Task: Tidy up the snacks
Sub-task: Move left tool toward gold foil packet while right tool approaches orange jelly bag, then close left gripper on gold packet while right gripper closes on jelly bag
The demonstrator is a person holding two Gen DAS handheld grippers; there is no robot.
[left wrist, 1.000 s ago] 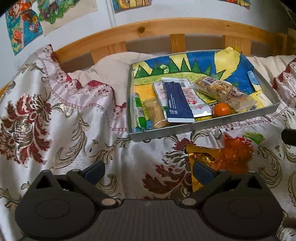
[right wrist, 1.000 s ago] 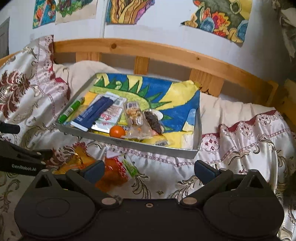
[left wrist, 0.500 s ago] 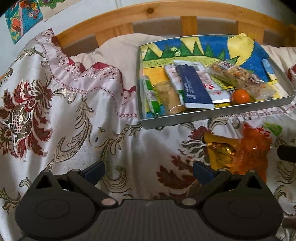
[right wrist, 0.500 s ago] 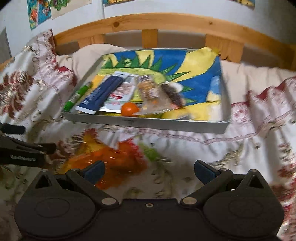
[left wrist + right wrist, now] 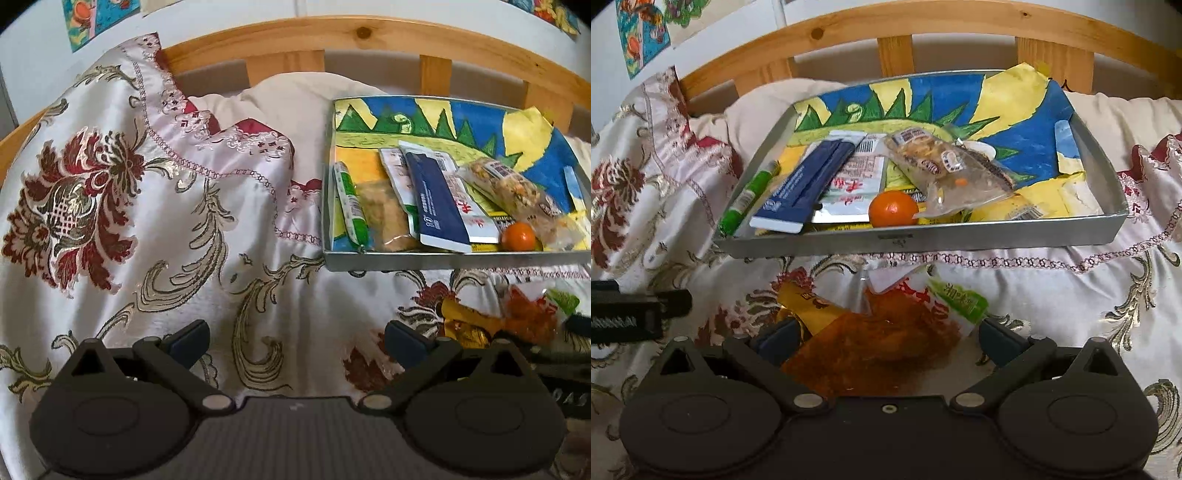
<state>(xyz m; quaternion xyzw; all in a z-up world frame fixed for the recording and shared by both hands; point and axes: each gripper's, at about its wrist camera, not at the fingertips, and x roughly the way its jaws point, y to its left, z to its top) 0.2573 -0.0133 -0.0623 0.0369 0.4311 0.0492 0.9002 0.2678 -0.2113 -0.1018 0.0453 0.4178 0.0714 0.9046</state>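
Our right tongs (image 5: 886, 332) stand apart, straddling the orange snack bag (image 5: 882, 343) on the bedspread (image 5: 1052, 295), its long axis slanting up-right toward the tray (image 5: 923, 240) just beyond. Left tongs (image 5: 295, 336), also apart, hold nothing, farther off leftward.

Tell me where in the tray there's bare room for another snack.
The tray is free at its far half, behind the nut bar, and along the right wall. The near-left is crowded: green stick, navy packet, orange.
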